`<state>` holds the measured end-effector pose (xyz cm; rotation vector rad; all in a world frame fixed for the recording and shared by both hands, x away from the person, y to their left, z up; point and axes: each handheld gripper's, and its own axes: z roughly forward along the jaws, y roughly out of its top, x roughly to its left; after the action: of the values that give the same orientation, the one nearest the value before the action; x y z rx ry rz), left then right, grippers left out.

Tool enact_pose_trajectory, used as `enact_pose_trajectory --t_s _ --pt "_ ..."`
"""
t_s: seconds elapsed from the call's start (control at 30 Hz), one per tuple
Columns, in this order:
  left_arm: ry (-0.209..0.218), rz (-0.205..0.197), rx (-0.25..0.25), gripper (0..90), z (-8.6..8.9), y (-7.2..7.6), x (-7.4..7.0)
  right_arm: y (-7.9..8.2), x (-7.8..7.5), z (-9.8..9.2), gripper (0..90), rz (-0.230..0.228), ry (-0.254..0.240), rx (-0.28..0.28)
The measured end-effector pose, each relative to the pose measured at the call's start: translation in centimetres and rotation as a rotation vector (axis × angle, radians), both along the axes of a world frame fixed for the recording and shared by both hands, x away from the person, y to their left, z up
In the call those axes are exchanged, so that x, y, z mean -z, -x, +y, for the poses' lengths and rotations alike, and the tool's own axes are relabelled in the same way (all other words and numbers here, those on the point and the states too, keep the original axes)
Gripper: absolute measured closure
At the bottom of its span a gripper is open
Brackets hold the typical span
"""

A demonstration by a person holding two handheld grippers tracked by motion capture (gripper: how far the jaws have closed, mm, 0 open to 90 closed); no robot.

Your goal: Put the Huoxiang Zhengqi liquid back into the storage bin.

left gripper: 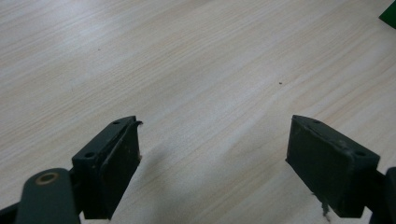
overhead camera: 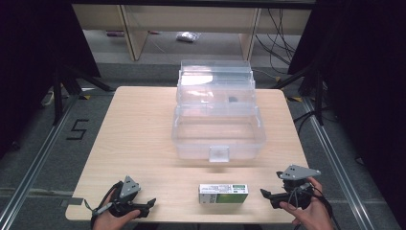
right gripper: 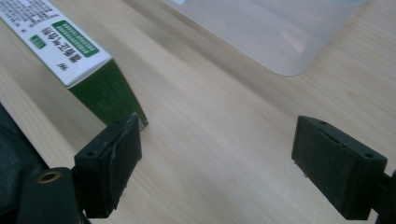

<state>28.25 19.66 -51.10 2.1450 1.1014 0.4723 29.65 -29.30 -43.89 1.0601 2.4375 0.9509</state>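
We see a light wooden table (overhead camera: pixel 139 124) with a clear plastic storage box (overhead camera: pixel 218 132) standing open near its middle, its lid (overhead camera: pixel 215 79) tipped up behind it on the far side. A small dark thing (overhead camera: pixel 233 99) shows through the clear plastic near the hinge; we cannot tell what it is. A flat latch tab (overhead camera: pixel 219 154) hangs at the front wall of the box.

Near the front edge of the table lies a green and white carton (overhead camera: pixel 223 193), flat on its broad face, well apart from the box and between the two grippers.

We find the left gripper (overhead camera: pixel 149 205) low at the table's front left corner, held in the person's left hand (overhead camera: pixel 112 218), its jaws spread wide with nothing between them. In the left gripper view the jaws frame bare wood, and a green corner of the carton (left gripper: pixel 388 13) peeks in at the upper right.

The right gripper (overhead camera: pixel 265 193) sits at the front right, held in the right hand (overhead camera: pixel 311 211), pointing toward the carton. Its jaws also stand wide apart and empty. In the right gripper view the carton's dark green end (right gripper: pixel 105 91) lies just beside one jaw, and a rounded corner of the box (right gripper: pixel 280 37) shows ahead.
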Motion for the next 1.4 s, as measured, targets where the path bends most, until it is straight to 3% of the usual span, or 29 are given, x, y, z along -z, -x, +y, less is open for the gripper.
enact_pose_trajectory --t_s 0.23,0.37,0.4,0.47,0.53,0.73,0.77,0.8,0.83,0.87,1.1,1.17,1.23,1.4 --pt "0.014 0.009 0.013 16.6 0.1 0.0 -0.1 0.8 -0.6 1.1 16.8 0.022 0.021 -0.026" --pt "0.024 0.013 0.016 16.6 0.0 0.1 -0.1 0.8 -0.8 1.4 16.8 -0.003 0.039 -0.076" --pt "0.016 0.010 0.008 16.6 0.0 0.0 -0.1 1.0 -0.9 1.5 16.8 0.020 0.036 -0.065" --pt "-0.015 0.006 0.017 16.6 0.1 0.0 0.0 1.1 -0.9 1.6 16.8 0.017 0.041 -0.074" --pt "0.017 0.009 0.010 16.6 0.1 0.0 -0.1 1.2 -1.0 1.8 16.9 0.026 0.040 -0.084" --pt "0.019 0.008 0.009 16.6 0.0 0.0 0.0 1.4 -1.3 2.4 17.1 0.014 0.052 -0.111" --pt "0.015 0.007 0.006 16.6 0.0 0.0 0.0 1.6 -1.3 2.7 17.1 0.010 0.043 -0.110" --pt "-0.019 0.001 0.012 16.6 0.0 0.0 0.0 1.6 -1.3 2.7 17.1 0.010 0.043 -0.110" --pt "-0.015 0.004 0.013 16.6 0.0 0.0 0.0 1.6 -1.5 3.0 17.1 0.004 0.054 -0.136" --pt "0.016 0.006 0.002 16.6 0.0 0.0 0.0 1.6 -1.5 3.0 17.1 0.004 0.054 -0.136" --pt "0.027 0.011 0.011 16.6 0.0 0.0 0.0 1.6 -1.9 5.2 18.2 -0.013 0.109 -0.215" --pt "0.002 0.008 0.011 16.7 0.1 0.0 -0.1 1.4 -2.3 5.9 18.4 -0.007 0.135 -0.242" --pt "0.038 0.009 0.008 16.7 0.0 0.1 0.0 1.3 -2.4 6.4 18.4 -0.007 0.141 -0.259" --pt "0.012 0.003 0.005 16.6 0.0 0.0 0.0 0.5 -2.3 7.9 18.5 0.003 0.183 -0.298"
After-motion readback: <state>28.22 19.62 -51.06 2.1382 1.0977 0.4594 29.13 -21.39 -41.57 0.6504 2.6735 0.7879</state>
